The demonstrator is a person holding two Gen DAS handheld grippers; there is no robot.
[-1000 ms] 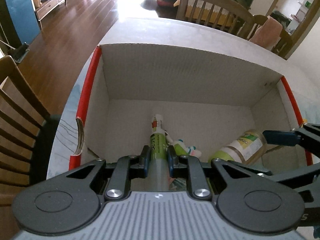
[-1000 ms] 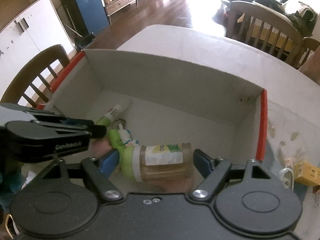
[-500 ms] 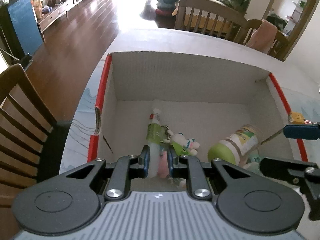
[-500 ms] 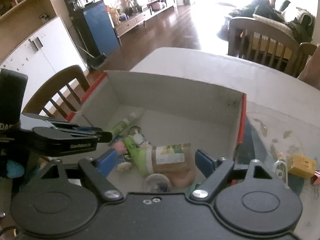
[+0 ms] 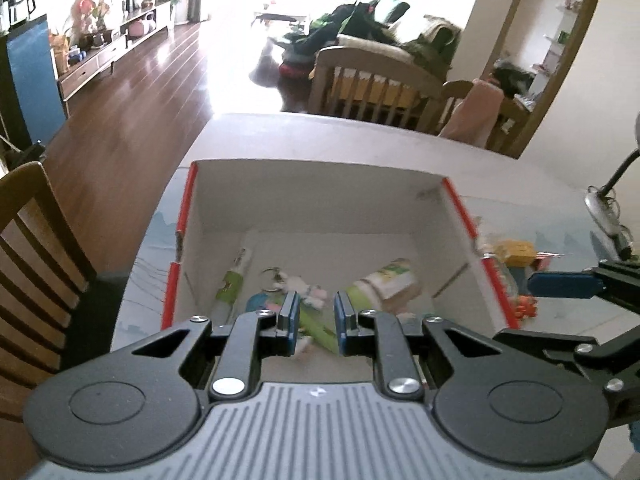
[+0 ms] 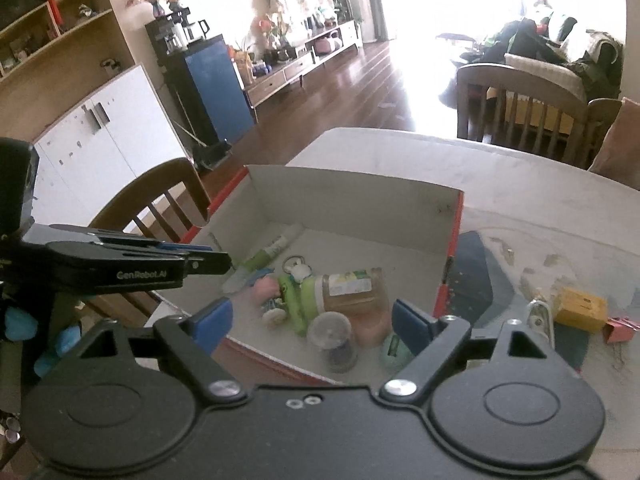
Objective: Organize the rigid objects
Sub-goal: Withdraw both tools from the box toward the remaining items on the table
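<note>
meanwhile the left gripper (image 5: 316,322) hung closed and empty above the box (image 6: 352,204), where the jar (image 6: 348,290) lay on its side among a tube (image 6: 272,250) and toys. the right gripper (image 6: 310,320) had just been opening, nothing between its fingers (a yellow block (image 6: 578,309) sat outside on the surface (image 6: 540,208)).

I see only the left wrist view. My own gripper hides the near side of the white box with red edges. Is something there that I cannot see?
Observer: Yes. The right wrist view shows a small jar with a grey lid inside the box, close to its near wall.
Operator: Is anything next to that jar?
Observer: A round teal thing lies just to the right of it in that view, also in the box.
</note>
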